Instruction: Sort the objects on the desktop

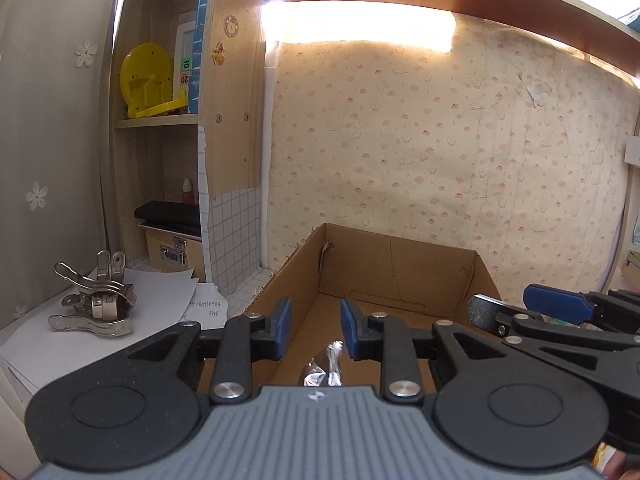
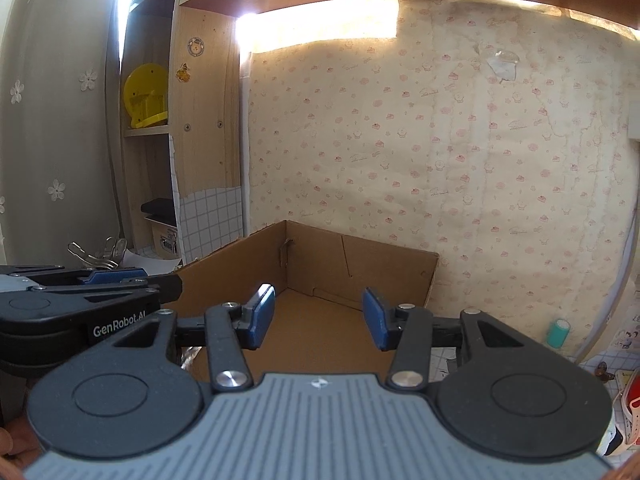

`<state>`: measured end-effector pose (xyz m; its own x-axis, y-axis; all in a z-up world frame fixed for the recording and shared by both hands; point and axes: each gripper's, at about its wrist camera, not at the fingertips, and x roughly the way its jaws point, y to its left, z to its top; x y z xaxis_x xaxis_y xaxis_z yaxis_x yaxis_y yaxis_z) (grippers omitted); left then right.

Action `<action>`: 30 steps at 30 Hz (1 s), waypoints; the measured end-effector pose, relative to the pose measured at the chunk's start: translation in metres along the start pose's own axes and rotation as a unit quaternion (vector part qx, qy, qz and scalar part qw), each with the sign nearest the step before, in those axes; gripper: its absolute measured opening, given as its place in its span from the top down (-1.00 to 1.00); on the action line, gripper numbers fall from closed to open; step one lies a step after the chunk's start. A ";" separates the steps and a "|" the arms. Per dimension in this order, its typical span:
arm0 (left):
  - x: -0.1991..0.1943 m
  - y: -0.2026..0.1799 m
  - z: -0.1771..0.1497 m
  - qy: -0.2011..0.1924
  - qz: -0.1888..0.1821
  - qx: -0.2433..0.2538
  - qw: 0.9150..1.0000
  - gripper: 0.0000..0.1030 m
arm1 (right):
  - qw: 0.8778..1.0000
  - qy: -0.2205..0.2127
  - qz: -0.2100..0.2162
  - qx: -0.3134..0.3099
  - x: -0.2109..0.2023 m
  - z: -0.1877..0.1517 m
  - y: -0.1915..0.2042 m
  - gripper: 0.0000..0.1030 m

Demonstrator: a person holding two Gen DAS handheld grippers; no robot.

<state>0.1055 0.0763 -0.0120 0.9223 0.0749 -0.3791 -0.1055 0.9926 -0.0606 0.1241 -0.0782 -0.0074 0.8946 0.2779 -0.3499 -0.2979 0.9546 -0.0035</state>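
Observation:
An open cardboard box stands against the wallpapered wall, also seen in the right wrist view as the box. My left gripper hovers over its near left side, pads apart with nothing between them. Below it a crinkled shiny wrapper lies in the box. My right gripper is open and empty over the box floor; it shows at the right of the left wrist view as the right gripper. A pile of metal clips rests on white paper to the left.
A wooden shelf unit on the left holds a yellow plastic toy, a small red-capped bottle and a box with a black top. A teal roll stands by the wall at the right, near a red and white item.

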 end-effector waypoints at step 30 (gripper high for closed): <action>-0.033 -0.054 -0.015 -0.011 -0.053 0.028 0.998 0.36 | 0.998 -0.024 -0.049 0.020 -0.059 -0.014 -0.040 0.00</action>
<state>0.0756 0.0190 -0.0099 0.9349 -0.0286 -0.3538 0.0124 0.9988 -0.0478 0.0789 -0.1340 0.0004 0.9339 0.1867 -0.3051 -0.1954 0.9807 0.0019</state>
